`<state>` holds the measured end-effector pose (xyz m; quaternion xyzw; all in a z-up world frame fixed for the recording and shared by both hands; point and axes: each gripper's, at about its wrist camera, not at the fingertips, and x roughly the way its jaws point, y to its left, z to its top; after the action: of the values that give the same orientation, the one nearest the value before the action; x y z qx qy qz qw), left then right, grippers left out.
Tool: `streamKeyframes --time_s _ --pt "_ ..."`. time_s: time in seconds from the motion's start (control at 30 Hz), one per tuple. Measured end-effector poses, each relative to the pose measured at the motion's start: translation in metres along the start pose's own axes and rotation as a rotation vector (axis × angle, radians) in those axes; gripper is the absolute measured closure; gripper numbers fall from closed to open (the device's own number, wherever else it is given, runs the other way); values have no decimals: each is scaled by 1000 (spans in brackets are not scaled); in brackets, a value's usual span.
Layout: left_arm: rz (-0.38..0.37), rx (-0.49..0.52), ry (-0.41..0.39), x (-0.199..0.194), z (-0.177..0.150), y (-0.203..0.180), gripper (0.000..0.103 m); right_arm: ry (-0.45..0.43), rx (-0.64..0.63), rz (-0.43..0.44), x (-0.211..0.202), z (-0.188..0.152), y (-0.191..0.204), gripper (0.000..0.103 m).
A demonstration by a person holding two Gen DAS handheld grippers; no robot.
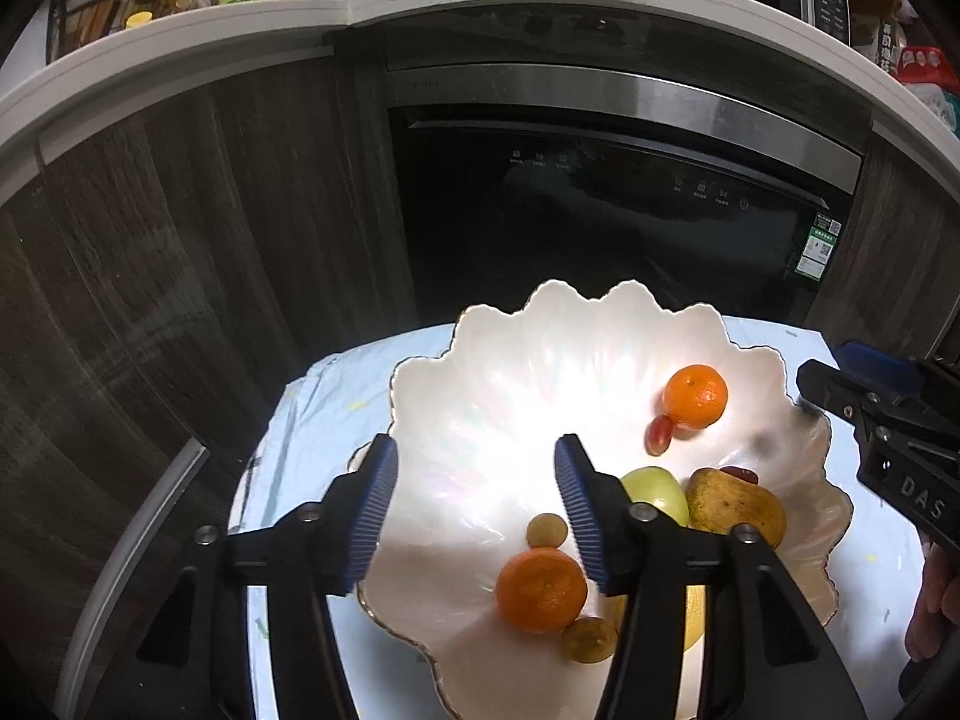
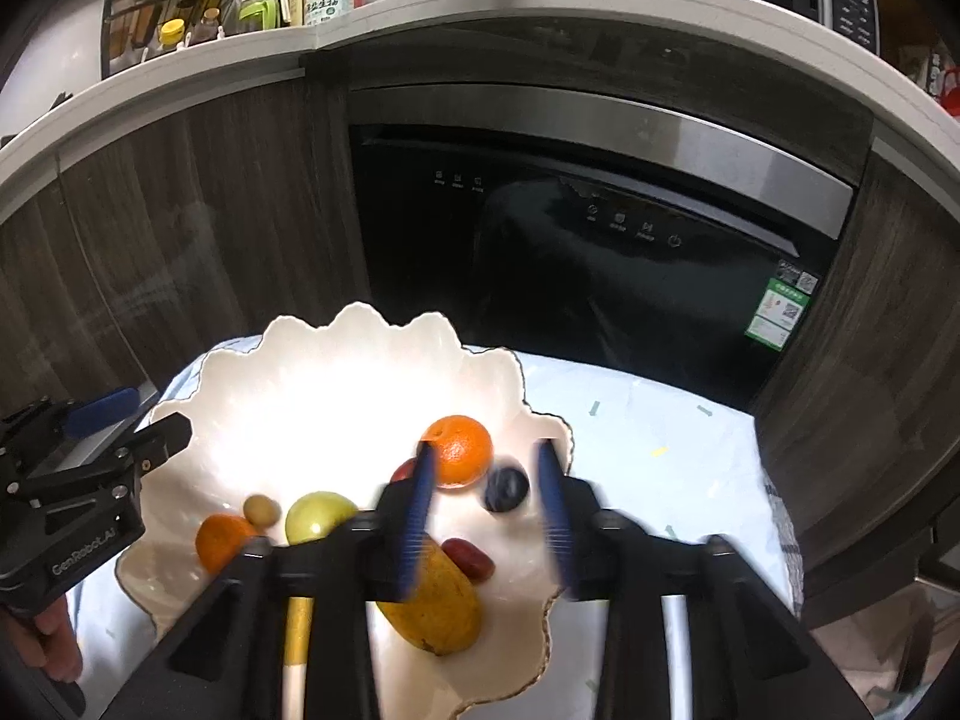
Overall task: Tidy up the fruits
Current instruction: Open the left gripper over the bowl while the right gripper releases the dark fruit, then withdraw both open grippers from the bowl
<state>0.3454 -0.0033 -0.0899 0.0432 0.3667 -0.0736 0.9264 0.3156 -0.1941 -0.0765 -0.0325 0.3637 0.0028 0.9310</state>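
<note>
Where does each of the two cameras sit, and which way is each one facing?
Left wrist view: sits on the left gripper, looking down along its open fingers into the scalloped white bowl; the right gripper and a hand show at right.
Right wrist view: sits on the right gripper, open over the bowl; the left gripper and a hand show at left.
Shared: bowl, mango, green apple, both oranges, the dark oven behind.

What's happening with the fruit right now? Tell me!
Left hand-held gripper open, empty. Right hand-held gripper open above a dark plum. Fruit all in the white dish. Nothing blocking.
</note>
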Motion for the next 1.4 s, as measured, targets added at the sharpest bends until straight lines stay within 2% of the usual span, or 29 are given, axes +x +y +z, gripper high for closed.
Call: streamKeyframes --time_s 0.03,0.17,0.23,0.37,0.57,1.4 --pt "5 2 -3 -2 0 0 43 -9 2 -2 -3 0 0 43" --pt "20 0 -14 -13 1 0 35 -26 5 1 -14 2 0 36" --pt "22 -6 -18 -19 1 0 33 -36 10 1 -22 2 0 33" --pt "34 -18 -20 -34 -2 -1 33 -49 19 5 -37 1 0 33" --pt "43 -30 -39 -60 -8 -2 24 -66 33 14 -63 -4 0 32" --pt "53 -47 -153 -196 -46 -8 22 -138 89 21 -175 -45 -1 32"
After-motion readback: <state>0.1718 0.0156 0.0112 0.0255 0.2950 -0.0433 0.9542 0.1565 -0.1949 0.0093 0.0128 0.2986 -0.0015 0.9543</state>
